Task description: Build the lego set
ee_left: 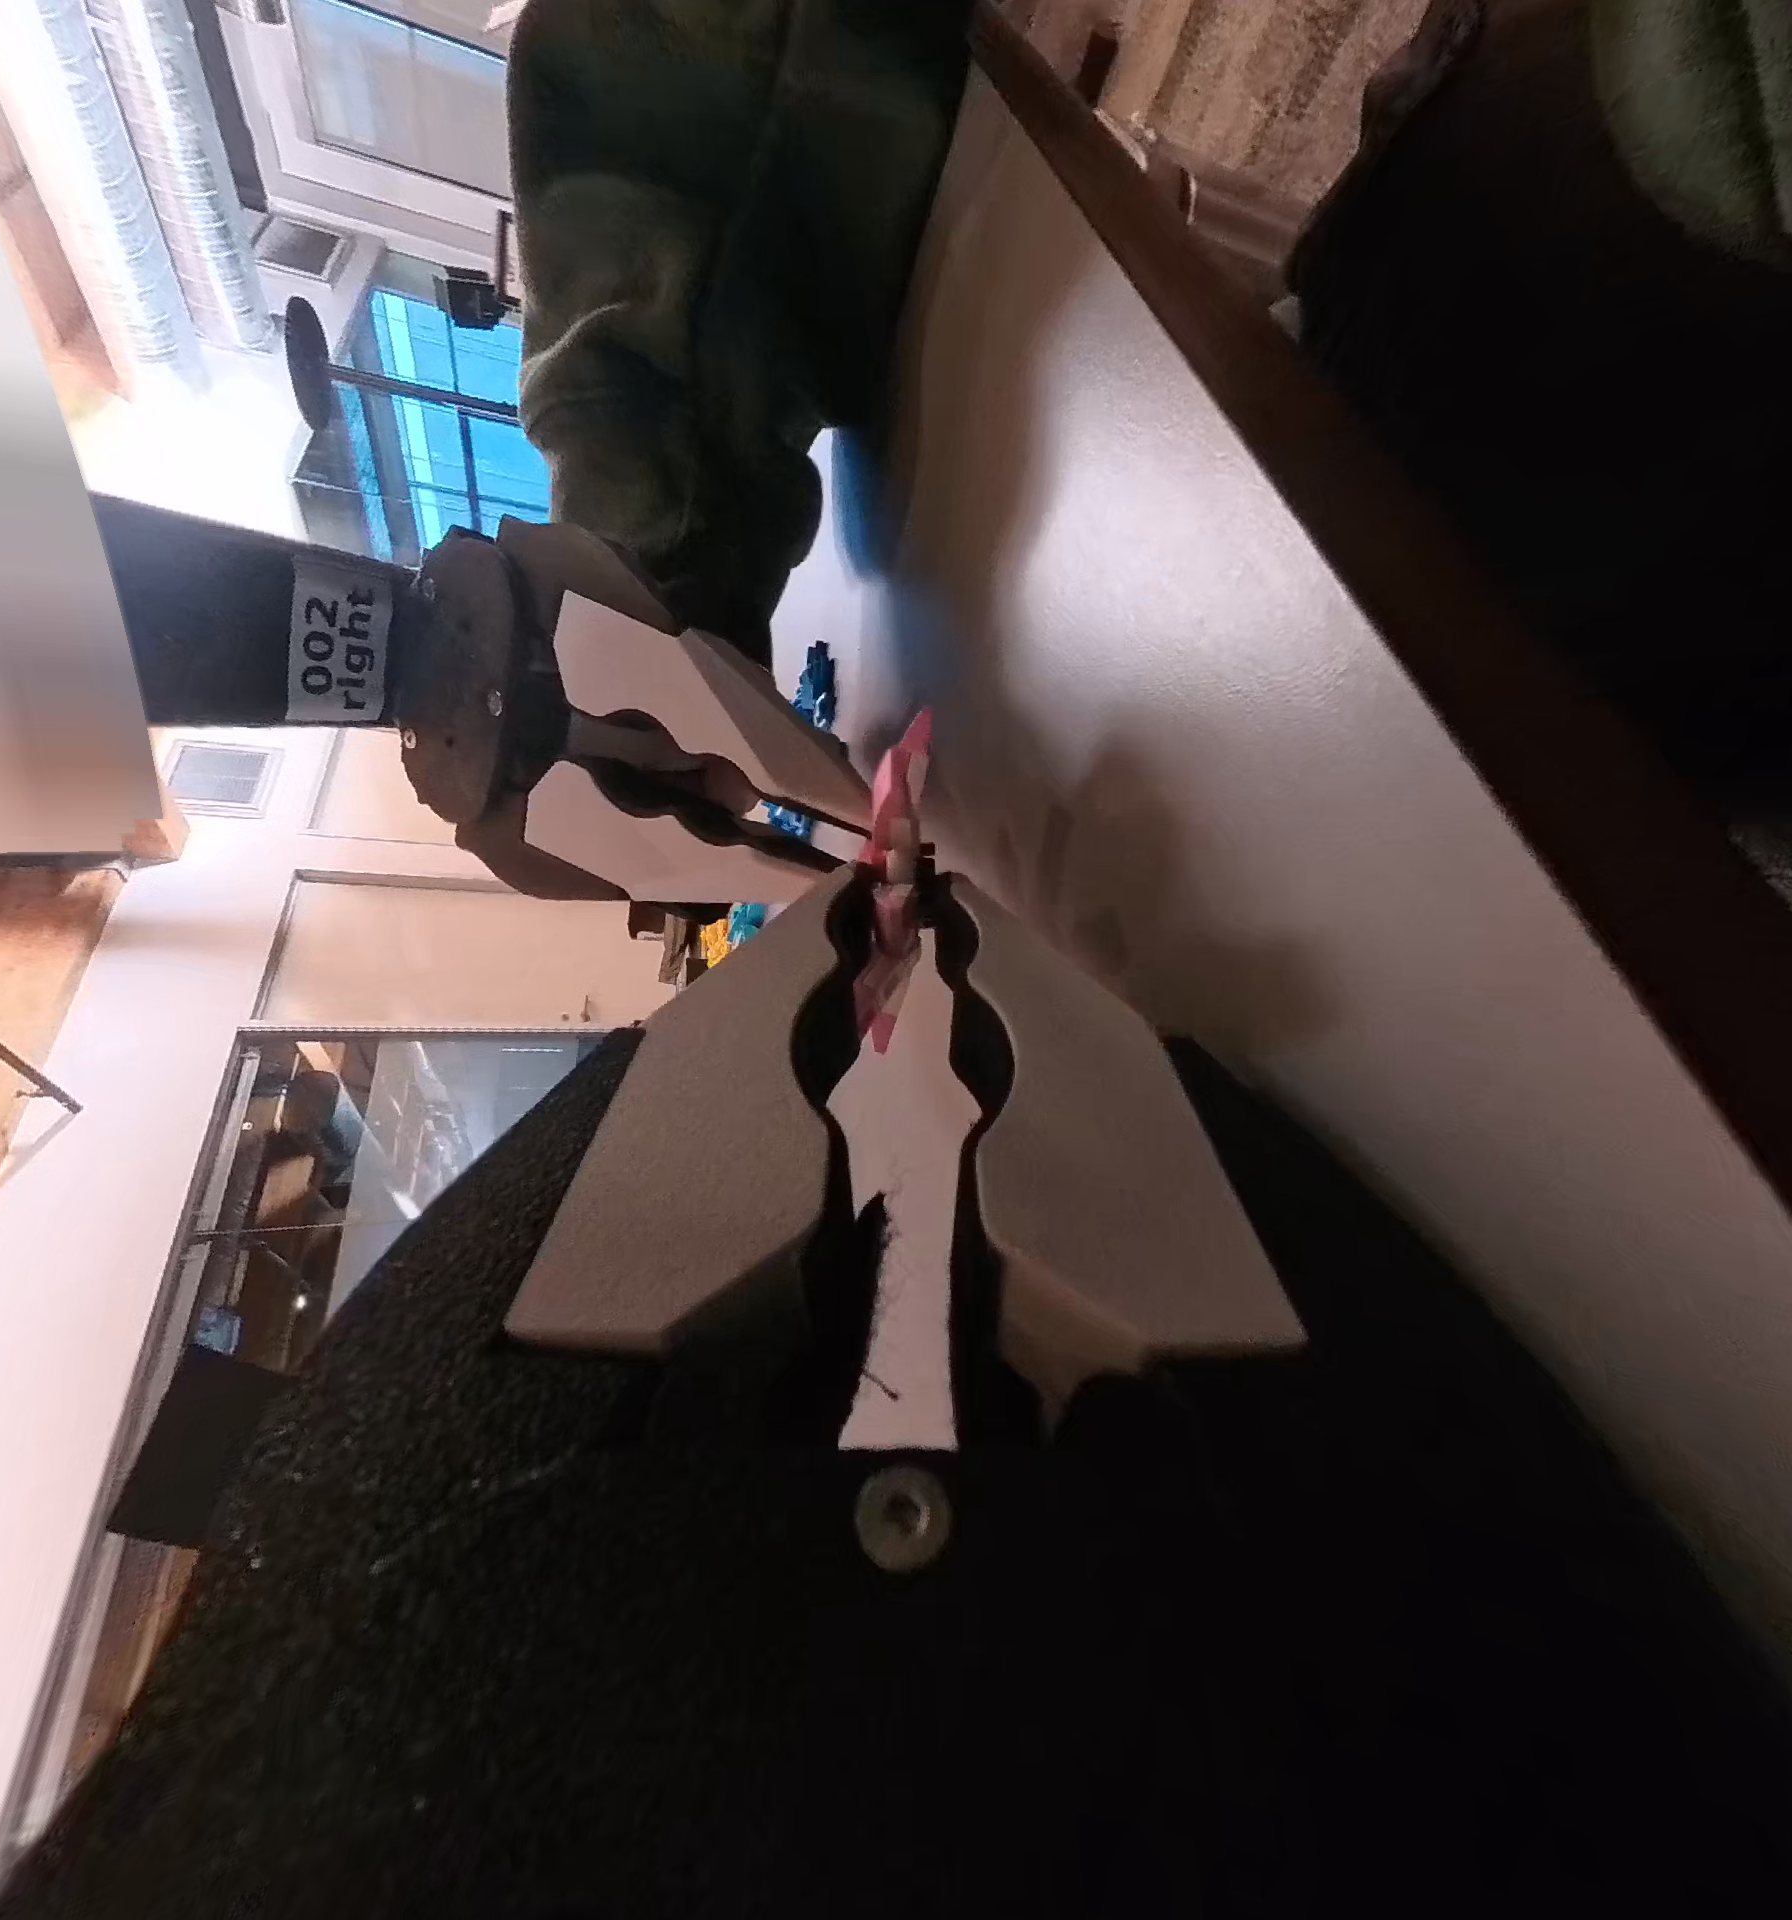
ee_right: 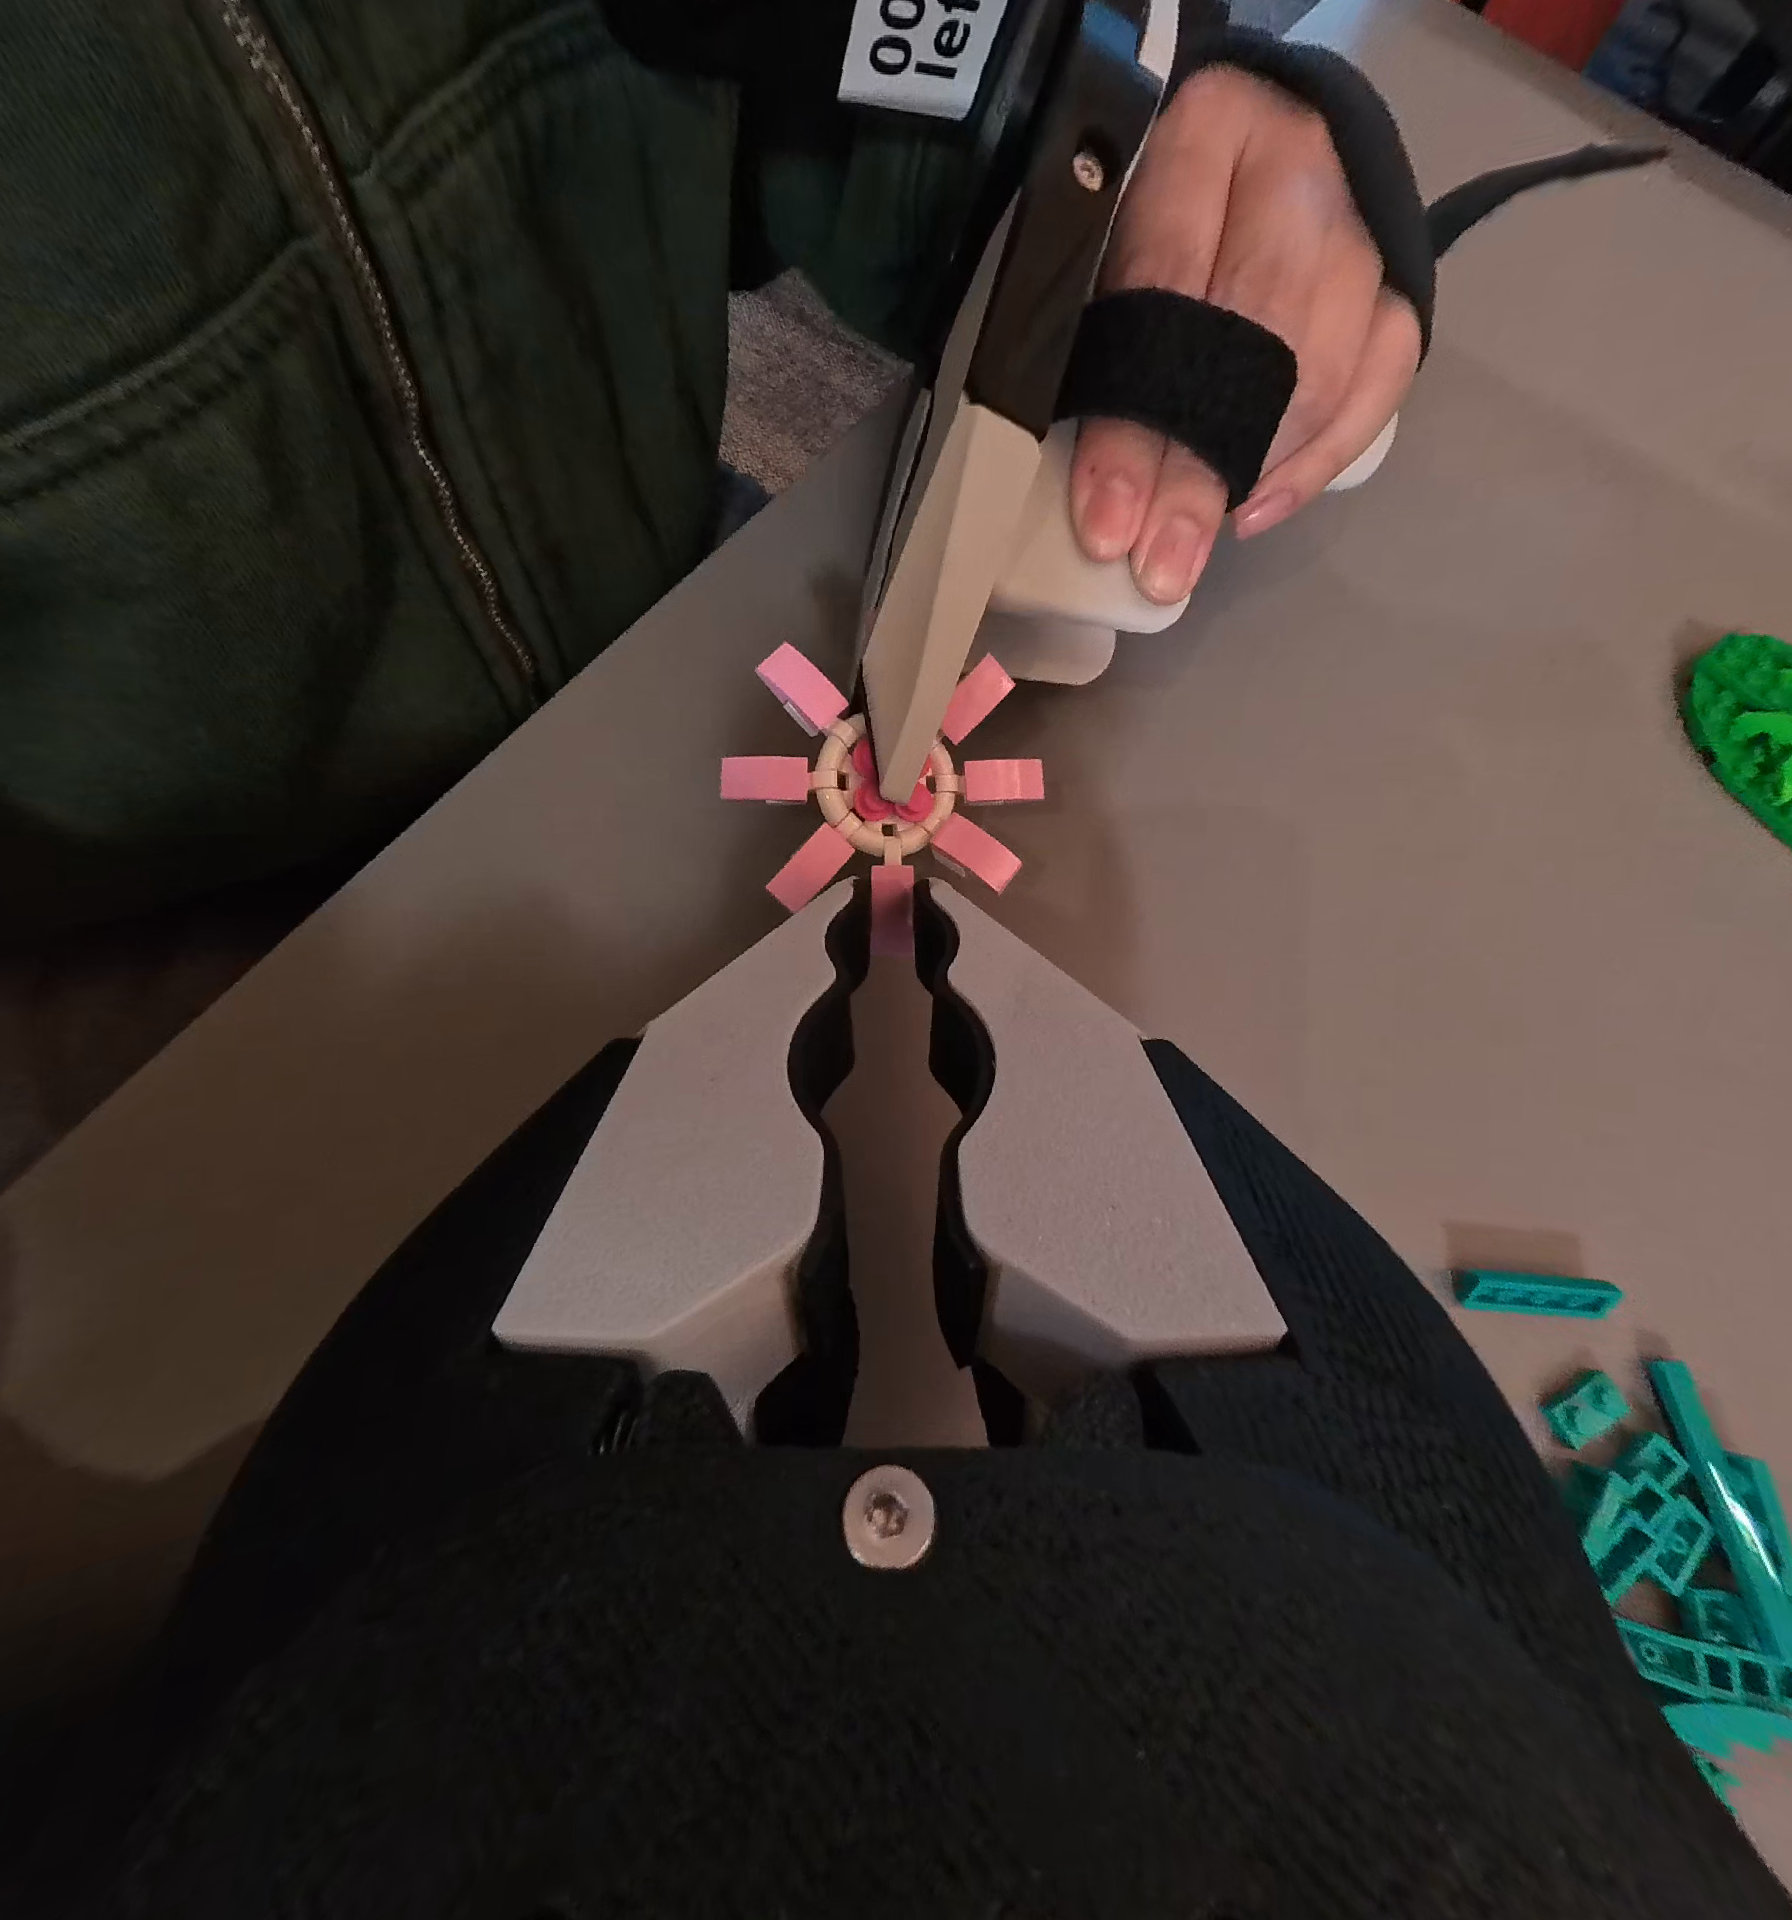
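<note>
- A plain grey-beige table [ee_right: 1391,935] fills the right wrist view, with a person in a dark green zipped jacket [ee_right: 248,416] seated at its near edge; the left wrist view, tipped on its side, shows windows and walls behind.
- The pink flower [ee_right: 881,790] sits close to that edge: a tan ring [ee_right: 832,774] with pink petals radiating outward and a darker pink centre.
- The left gripper [ee_right: 887,774] comes down from above into the ring's centre; its fingers are nearly together, apparently pinching the flower's middle.
- The right gripper [ee_right: 892,899] has its fingers narrowed on the lowest petal [ee_right: 892,914], which lies between the tips.
- By the look of it, the flower is light, stiff plastic but fragile at its joints: petals clipped to the ring could swing or pop off. The hub seems the safest hold, with single petals taken near their roots.
- No containers are visible; loose teal pieces [ee_right: 1692,1538] lie in a pile on the table to the right, and a bright green leafy piece [ee_right: 1775,727] rests farther back.
</note>
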`<state>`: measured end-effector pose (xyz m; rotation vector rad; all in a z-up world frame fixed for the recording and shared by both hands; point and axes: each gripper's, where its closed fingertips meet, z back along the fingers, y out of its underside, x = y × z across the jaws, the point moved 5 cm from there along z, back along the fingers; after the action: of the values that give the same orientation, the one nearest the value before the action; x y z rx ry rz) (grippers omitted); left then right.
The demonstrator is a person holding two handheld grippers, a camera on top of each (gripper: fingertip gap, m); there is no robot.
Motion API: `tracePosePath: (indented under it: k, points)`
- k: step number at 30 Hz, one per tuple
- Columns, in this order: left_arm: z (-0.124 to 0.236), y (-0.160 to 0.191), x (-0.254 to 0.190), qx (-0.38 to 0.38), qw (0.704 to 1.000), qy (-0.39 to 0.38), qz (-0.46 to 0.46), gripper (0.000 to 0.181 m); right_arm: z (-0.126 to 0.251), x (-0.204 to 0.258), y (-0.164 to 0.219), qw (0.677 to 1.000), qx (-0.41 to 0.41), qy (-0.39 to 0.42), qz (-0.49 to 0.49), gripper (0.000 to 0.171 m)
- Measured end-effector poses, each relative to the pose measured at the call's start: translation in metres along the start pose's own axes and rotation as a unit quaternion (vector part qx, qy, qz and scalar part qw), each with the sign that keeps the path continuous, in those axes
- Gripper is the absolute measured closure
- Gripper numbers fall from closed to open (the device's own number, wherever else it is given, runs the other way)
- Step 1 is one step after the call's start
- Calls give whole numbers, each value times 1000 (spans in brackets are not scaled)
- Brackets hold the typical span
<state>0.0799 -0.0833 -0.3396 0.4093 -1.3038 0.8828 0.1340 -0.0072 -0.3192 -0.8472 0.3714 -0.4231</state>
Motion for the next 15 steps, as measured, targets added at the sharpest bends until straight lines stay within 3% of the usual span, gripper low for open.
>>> tracePosePath:
  k: [15]
  points:
    - [2, 0, -4, 3, 1000, 19, -6, 173, -11, 4, 9, 1000, 7, -9, -18, 165]
